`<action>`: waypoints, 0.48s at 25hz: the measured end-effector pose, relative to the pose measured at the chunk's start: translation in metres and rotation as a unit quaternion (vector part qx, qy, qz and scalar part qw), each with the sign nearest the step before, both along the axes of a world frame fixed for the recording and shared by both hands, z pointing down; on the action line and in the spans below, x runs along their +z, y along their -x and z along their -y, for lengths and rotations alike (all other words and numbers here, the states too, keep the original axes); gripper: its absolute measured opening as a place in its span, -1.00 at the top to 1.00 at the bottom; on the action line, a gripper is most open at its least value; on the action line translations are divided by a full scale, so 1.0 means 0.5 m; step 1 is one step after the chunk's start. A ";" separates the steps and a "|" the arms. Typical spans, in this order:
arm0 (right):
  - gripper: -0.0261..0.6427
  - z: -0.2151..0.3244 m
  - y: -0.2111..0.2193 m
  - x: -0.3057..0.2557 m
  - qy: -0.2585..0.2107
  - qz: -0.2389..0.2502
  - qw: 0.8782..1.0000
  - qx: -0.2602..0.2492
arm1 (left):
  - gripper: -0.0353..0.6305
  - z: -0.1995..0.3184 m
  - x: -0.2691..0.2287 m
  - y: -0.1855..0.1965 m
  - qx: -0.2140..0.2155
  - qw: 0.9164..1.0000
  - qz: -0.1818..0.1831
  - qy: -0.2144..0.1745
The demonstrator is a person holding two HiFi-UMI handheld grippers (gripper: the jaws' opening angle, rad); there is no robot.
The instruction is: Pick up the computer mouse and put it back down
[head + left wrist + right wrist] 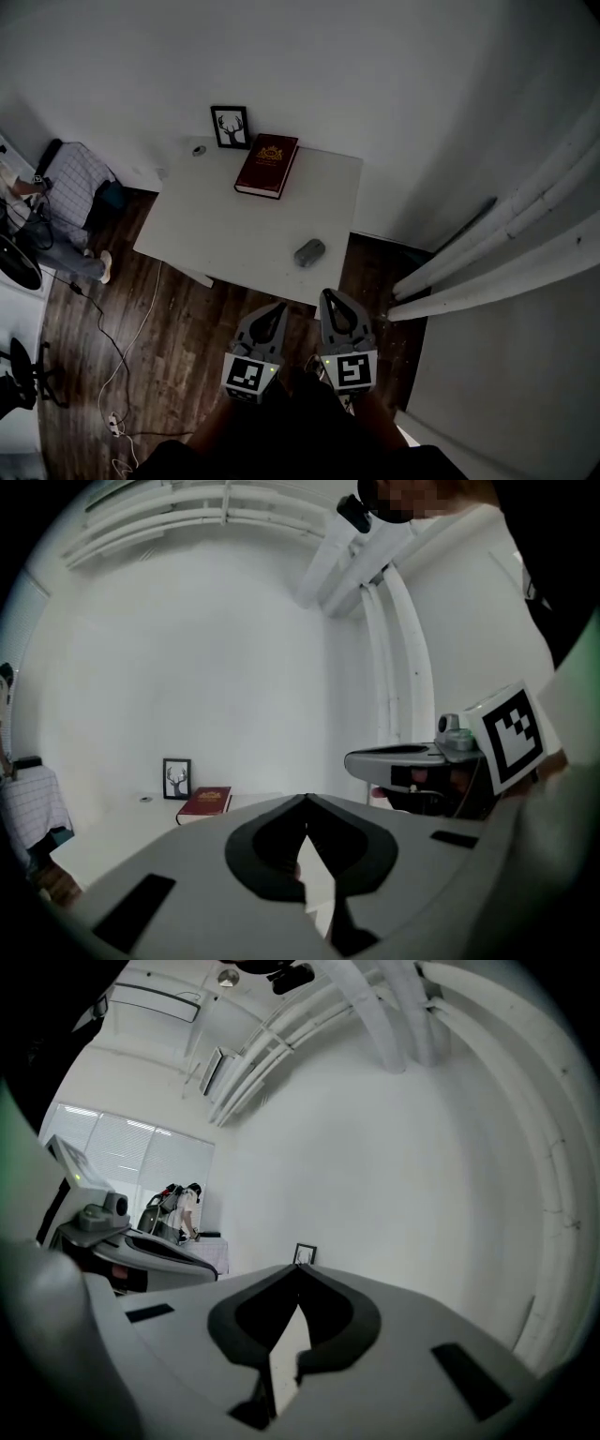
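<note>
The small grey oval computer mouse (309,252) lay on the white bench (220,234), near its front edge. The left tongs (277,309) and right tongs (330,298) were closed and empty. The mouse was probably light, rigid and slick, best gripped by its sides.

A small white table (234,234) stands against a plain white wall (375,75) at 12 o'clock in a dim room floored with dark wood planks (178,347). A framed deer print (231,127) and a dark red book (267,165) sit at its far edge. White pipes (506,253) slant at 3 o'clock, and a white cable (131,347) trails at 8 o'clock. Daylight comes through a window with blinds (122,1147).
</note>
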State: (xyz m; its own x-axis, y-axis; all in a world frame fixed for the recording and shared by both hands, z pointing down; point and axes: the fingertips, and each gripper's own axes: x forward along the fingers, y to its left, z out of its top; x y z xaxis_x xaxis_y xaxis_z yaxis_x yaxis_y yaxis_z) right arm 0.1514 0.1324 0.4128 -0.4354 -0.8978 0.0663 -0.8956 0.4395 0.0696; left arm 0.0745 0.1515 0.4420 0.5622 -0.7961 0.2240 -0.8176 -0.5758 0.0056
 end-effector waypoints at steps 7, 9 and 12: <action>0.87 0.060 -0.025 0.042 0.029 0.004 1.000 0.011 | 0.89 0.063 0.038 -0.011 0.006 0.999 0.008 0.033; 0.87 0.075 -0.024 0.057 0.044 0.008 0.999 0.016 | 0.89 0.086 0.050 -0.010 0.008 0.999 0.006 0.043; 0.87 0.100 -0.021 0.092 0.084 0.017 0.996 0.021 | 0.89 0.125 0.068 -0.005 0.016 0.999 0.002 0.048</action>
State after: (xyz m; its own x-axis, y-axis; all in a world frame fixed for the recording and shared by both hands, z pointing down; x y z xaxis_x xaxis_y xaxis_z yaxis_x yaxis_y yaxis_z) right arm 0.1621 0.0826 0.4589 -0.4016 -0.8932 0.2024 -0.9143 0.4039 -0.0317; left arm 0.0770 0.0887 0.4758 0.5854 -0.7532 0.2999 -0.7994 -0.5980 0.0585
